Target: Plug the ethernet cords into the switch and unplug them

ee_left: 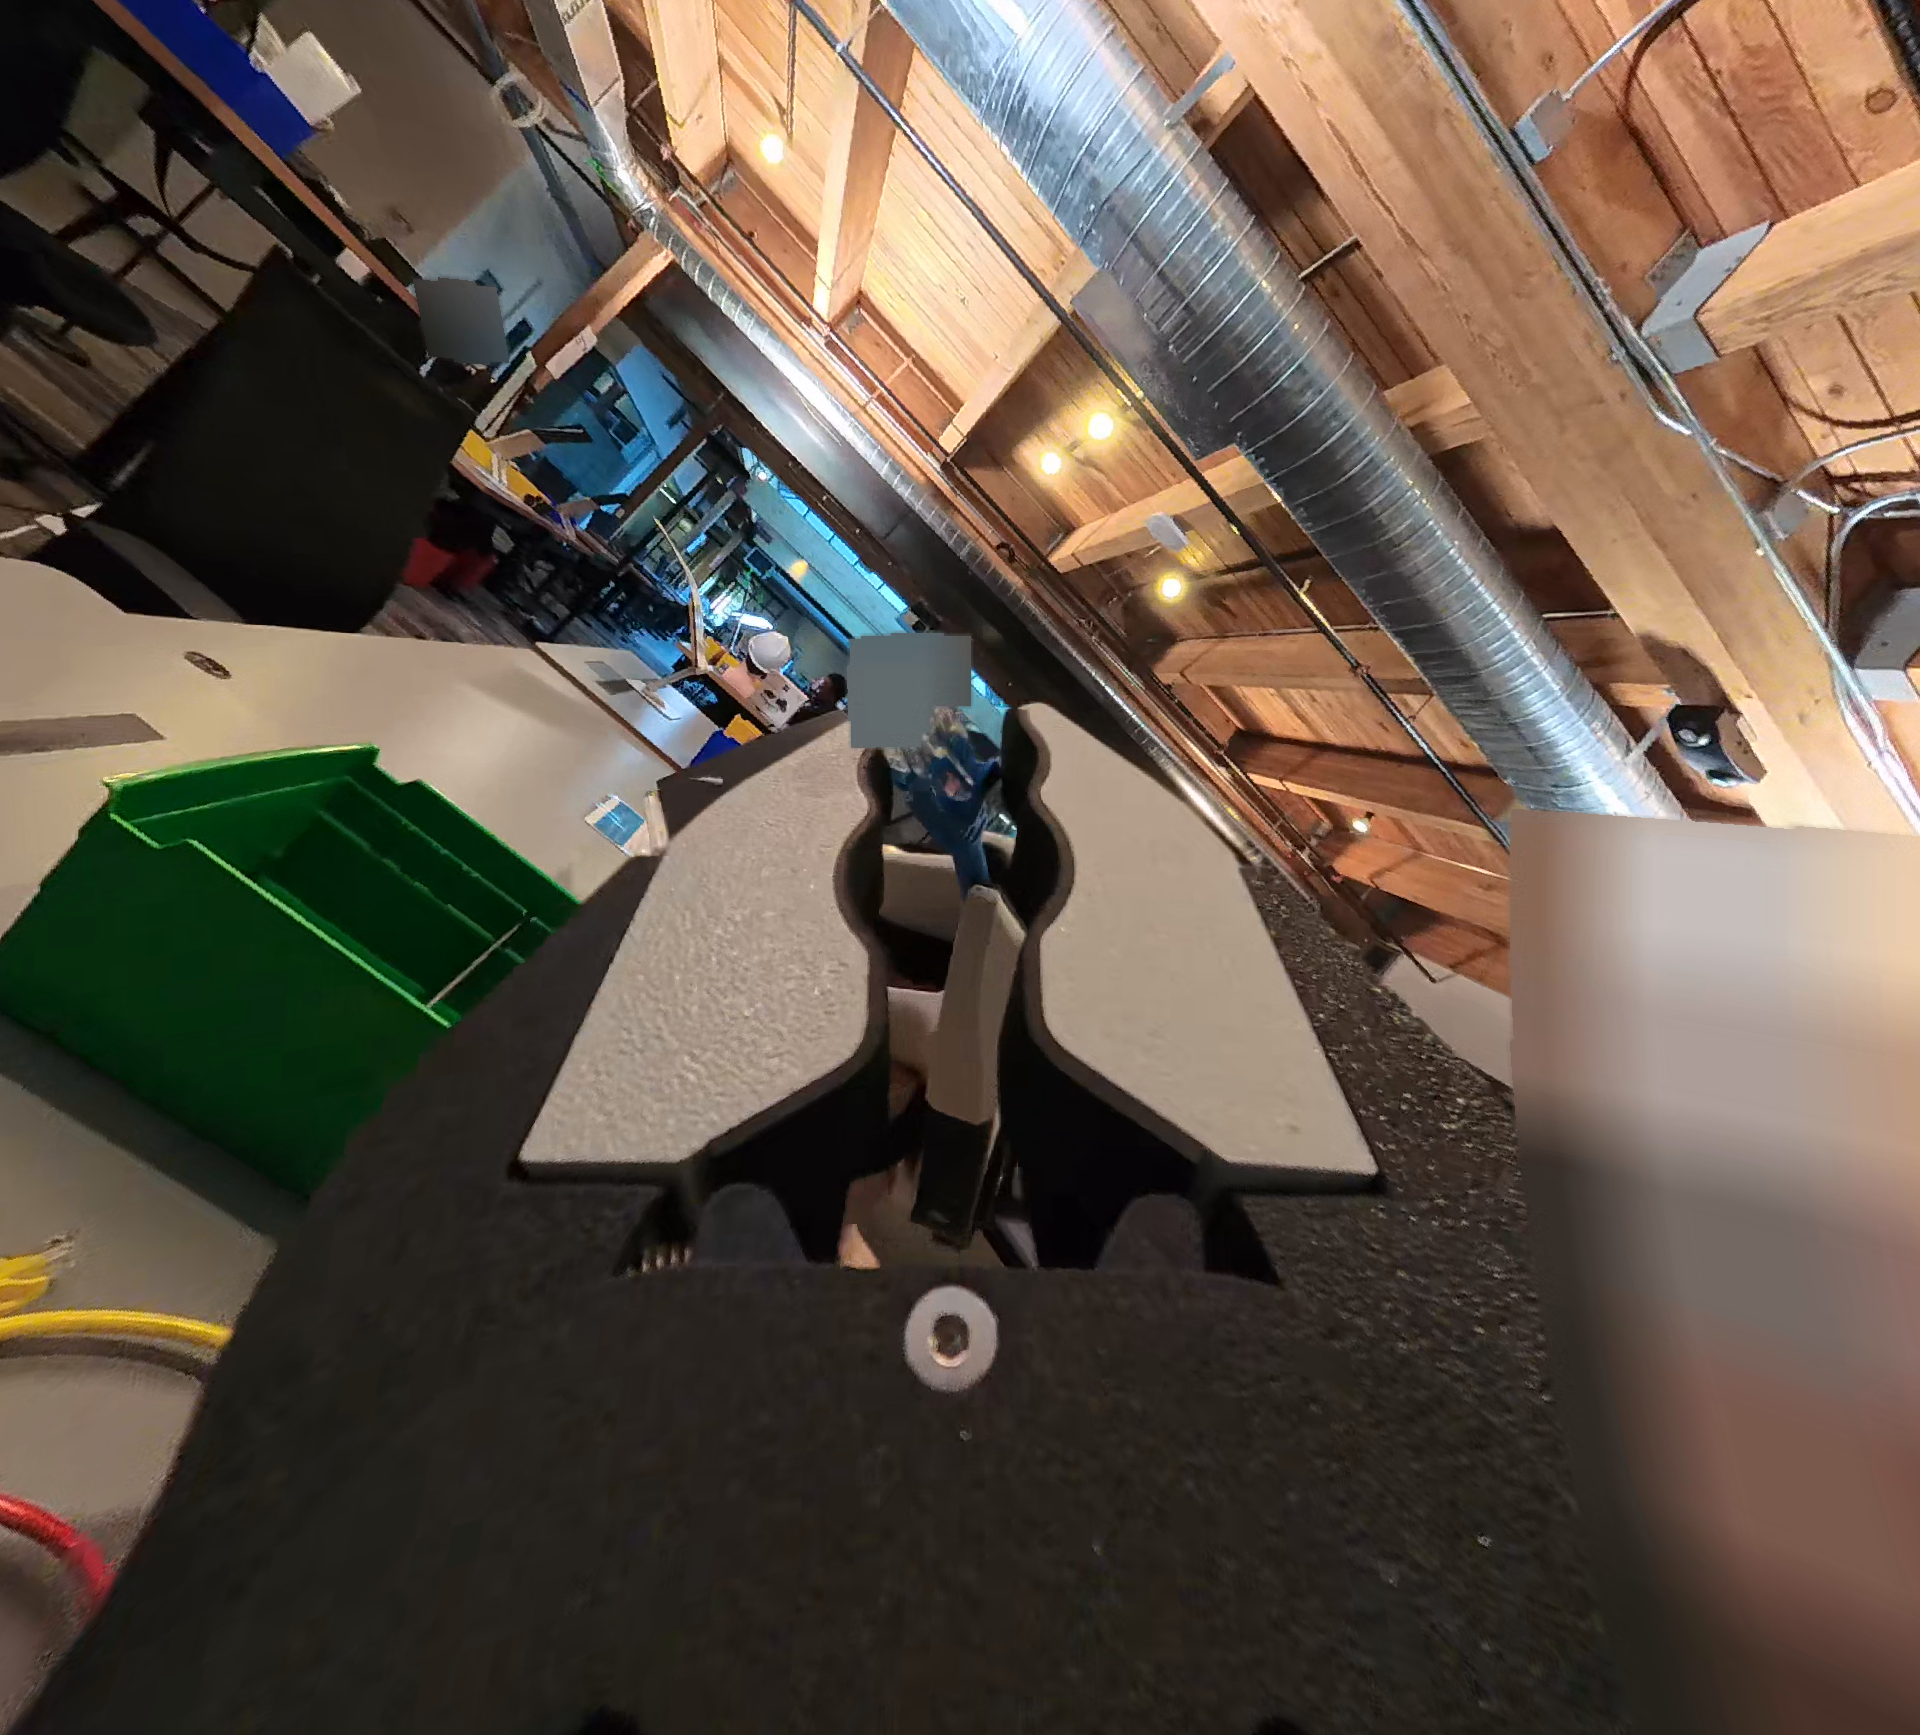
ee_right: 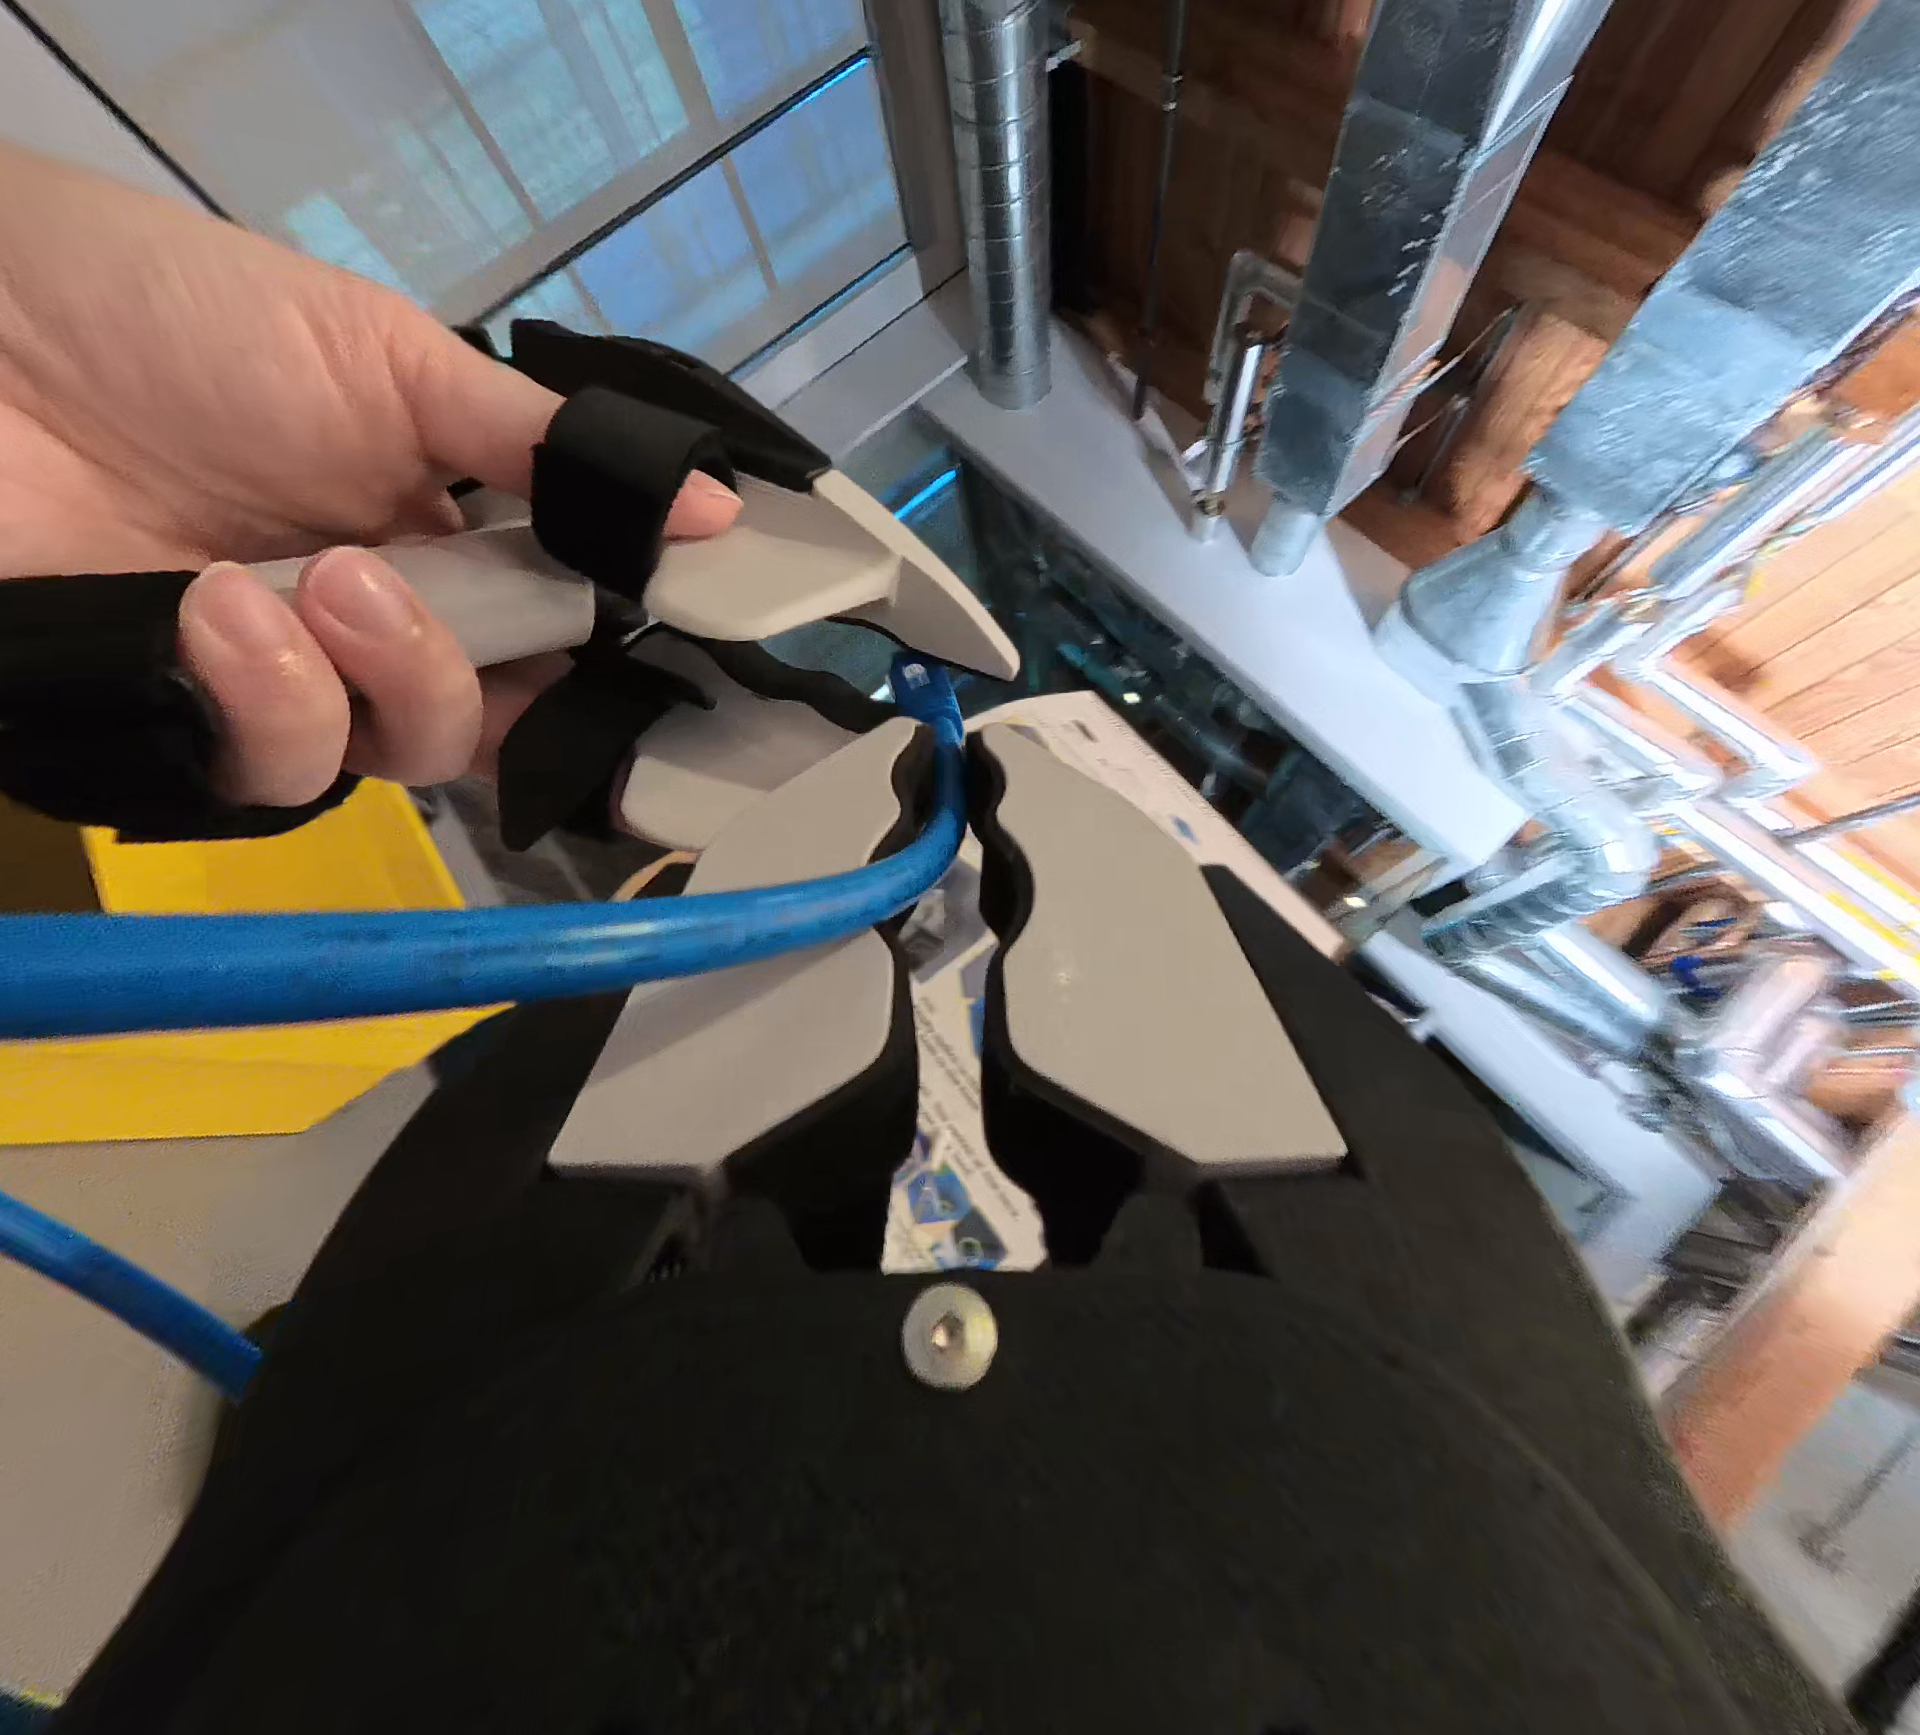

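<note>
A blue ethernet cord (ee_right: pixel 520 947) ends in a blue plug (ee_right: pixel 920 679). My right gripper (ee_right: pixel 951 735) is shut on the cord just behind the plug, and the cord bends away to the left. My left gripper (ee_right: pixel 930 693), held by a hand (ee_right: pixel 260 438), reaches in from the left, with its fingers (ee_right: pixel 914 594) closed over the plug. In the left wrist view the plug (ee_left: pixel 951 786) fills the gap at my left gripper (ee_left: pixel 935 729), and a grey finger (ee_left: pixel 971 989) of the right gripper shows below it. No switch is in view.
A green bin (ee_left: pixel 260 937) stands on the grey table (ee_left: pixel 312 698) at the left. A yellow cord (ee_left: pixel 104 1327) and a red cord (ee_left: pixel 52 1529) lie at the left edge. A yellow bin (ee_right: pixel 260 875) and a printed sheet (ee_right: pixel 1122 771) lie beyond the right gripper. My two grippers' fingertips are within a few centimetres of each other.
</note>
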The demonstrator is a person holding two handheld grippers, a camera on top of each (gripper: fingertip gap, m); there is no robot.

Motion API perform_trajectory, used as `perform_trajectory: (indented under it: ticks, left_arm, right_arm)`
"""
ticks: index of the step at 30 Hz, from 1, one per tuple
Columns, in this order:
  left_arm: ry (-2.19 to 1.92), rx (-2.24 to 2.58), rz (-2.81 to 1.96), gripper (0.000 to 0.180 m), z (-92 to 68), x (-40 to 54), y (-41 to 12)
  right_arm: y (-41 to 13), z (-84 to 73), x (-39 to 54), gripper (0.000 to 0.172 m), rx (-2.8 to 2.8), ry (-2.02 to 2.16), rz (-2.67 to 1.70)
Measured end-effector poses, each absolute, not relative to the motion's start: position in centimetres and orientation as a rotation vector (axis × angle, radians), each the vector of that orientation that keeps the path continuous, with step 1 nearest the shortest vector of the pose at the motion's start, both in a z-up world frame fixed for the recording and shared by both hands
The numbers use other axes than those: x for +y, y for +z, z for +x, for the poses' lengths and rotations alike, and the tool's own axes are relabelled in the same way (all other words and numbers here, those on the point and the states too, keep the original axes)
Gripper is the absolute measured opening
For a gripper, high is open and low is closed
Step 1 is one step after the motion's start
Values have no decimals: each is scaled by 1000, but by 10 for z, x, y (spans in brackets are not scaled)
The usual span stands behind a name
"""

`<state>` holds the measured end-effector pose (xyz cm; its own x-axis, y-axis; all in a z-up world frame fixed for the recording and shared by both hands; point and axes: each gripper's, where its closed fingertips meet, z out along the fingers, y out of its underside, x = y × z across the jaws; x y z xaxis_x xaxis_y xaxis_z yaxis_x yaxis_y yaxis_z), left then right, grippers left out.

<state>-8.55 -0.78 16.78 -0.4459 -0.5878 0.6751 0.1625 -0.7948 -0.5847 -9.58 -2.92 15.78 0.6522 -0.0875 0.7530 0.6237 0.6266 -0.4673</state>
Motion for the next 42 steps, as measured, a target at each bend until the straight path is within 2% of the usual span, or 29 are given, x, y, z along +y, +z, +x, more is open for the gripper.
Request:
perform_trajectory:
  ticks: [1, 4, 5, 9, 13, 16, 19, 42]
  left_arm:
    - [-2242, 637, -1310, 19, -87, -7, 168]
    - [-2179, 740, -1259, 46, -91, -9, 176]
    - [-2167, 753, -1234, 47, -93, -9, 178]
    - [-2156, 820, -1172, 35, -98, -8, 181]
    - [-2180, 846, -1171, 8, -103, -2, 177]
    - [-2193, 882, -1219, 8, -99, -3, 171]
    - [-2195, 939, -1273, 19, -94, -8, 163]
    - [-2127, 972, -1237, 11, -94, -5, 160]
  right_arm:
    - [161, -95, -28, 6, -761, -402, -822]
    - [174, -88, -24, 6, -728, -128, -934]
    - [180, -84, -22, 6, -694, -25, -964]
    - [188, -77, -25, 6, -638, 341, -1019]
    - [182, -70, -28, 6, -630, 447, -1023]
    - [178, -67, -27, 6, -632, 443, -1028]
    - [172, -68, -24, 7, -658, 399, -1049]
    - [170, -64, -25, 7, -644, 460, -1052]
